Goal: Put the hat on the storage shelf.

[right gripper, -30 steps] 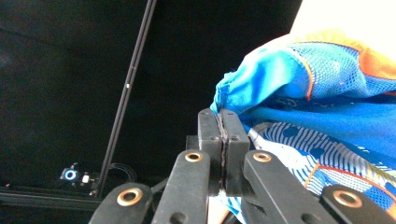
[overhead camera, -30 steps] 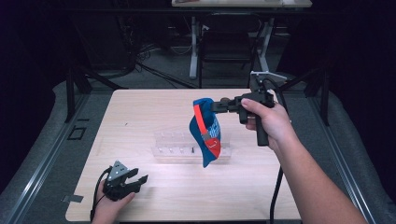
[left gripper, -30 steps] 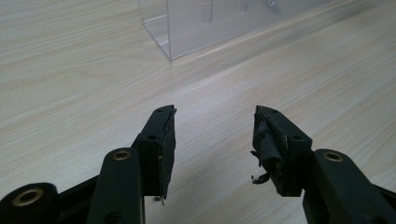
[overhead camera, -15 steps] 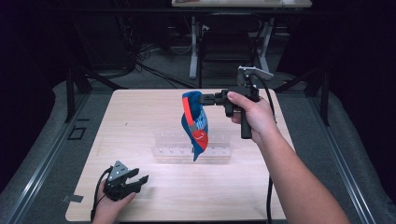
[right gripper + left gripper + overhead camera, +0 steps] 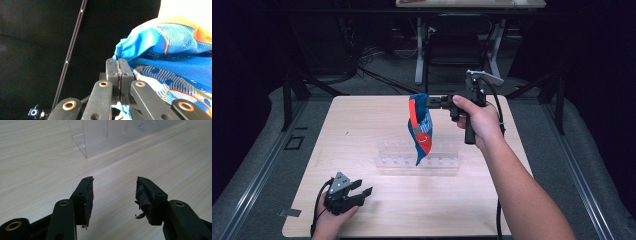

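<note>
Right gripper (image 5: 430, 102) jaws are clamped on the top edge of a blue bag (image 5: 420, 127), which is hung above the clear rack (image 5: 418, 159) at table centre. Carrying appears underway; lowering is called for next. Left gripper (image 5: 360, 192), at seven o'clock, is rested open, empty.

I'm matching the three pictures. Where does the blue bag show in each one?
High view: the blue bag hangs mid-frame from the right gripper, above the clear rack.
Left gripper view: not in it.
Right gripper view: right half, its edge pinched.
Shared landmark: the clear rack, top of the left gripper view.
</note>
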A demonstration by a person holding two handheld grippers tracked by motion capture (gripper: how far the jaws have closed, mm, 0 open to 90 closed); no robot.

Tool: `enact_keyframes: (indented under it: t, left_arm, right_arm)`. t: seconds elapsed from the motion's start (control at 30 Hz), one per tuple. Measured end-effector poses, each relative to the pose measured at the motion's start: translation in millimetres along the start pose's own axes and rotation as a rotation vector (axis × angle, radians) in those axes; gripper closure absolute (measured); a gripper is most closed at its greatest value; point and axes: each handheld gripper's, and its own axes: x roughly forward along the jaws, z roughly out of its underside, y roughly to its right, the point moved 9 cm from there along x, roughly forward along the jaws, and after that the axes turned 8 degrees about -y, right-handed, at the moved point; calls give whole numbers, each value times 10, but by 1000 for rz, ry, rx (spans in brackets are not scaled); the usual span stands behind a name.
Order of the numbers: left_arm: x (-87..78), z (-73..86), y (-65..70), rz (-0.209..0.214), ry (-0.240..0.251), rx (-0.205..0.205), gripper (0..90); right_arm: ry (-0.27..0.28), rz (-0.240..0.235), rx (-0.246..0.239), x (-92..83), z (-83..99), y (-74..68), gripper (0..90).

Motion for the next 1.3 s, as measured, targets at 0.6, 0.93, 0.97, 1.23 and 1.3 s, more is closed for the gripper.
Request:
enact_keyframes:
  t: [0.6, 0.93, 0.97, 1.23, 1.3]
  left_arm:
    - [145, -730, 548, 52, 112, 119, 492]
    - [289, -1016, 788, 74, 154, 131, 519]
    - [302, -1033, 806, 76, 156, 130, 524]
    - [359, -1136, 879, 53, 167, 142, 583]
    - [372, -1161, 880, 41, 169, 137, 614]
  right_arm:
    - [23, 0, 16, 59, -31, 107, 898]
    - [26, -10, 17, 120, -39, 128, 897]
    - [25, -11, 17, 127, -38, 133, 897]
    - [26, -7, 19, 163, -28, 196, 897]
    - [17, -7, 18, 170, -21, 200, 897]
